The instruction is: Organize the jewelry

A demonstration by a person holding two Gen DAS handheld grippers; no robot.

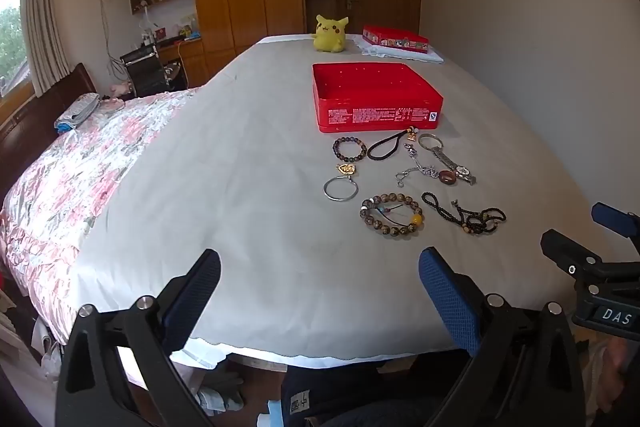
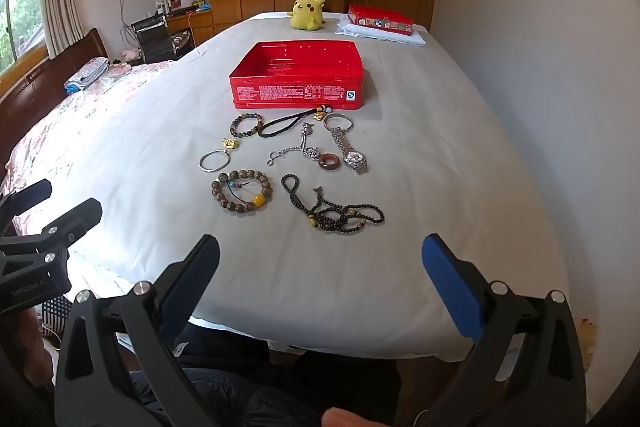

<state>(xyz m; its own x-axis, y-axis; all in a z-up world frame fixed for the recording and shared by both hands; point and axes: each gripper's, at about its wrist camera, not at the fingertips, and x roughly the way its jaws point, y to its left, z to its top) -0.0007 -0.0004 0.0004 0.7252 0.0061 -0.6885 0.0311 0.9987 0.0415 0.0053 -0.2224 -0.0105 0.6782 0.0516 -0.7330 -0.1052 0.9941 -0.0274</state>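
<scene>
An open red tin box [image 2: 296, 95] [image 1: 376, 117] sits on a white sheet. In front of it lie several pieces of jewelry: a brown bead bracelet with a yellow bead [image 2: 242, 191] [image 1: 391, 214], a black bead necklace [image 2: 334, 213] [image 1: 466, 213], a silver bangle [image 2: 215, 160] [image 1: 340, 188], a dark bead bracelet [image 2: 246, 125] [image 1: 349, 149], a black cord [image 2: 286, 123], a silver chain [image 2: 296, 151], a brown ring [image 2: 330, 162] and a wristwatch [image 2: 350, 151] [image 1: 452, 163]. My left gripper [image 1: 320, 279] and right gripper [image 2: 320, 267] hover open over the near edge, nothing between the fingers.
A yellow plush toy [image 2: 307, 11] and a red lid on a folded white cloth [image 2: 380, 21] sit at the far end. A floral quilt [image 1: 60, 179] covers the left side. A wall runs along the right. A person's dark-clothed legs [image 2: 260, 387] show below the near edge.
</scene>
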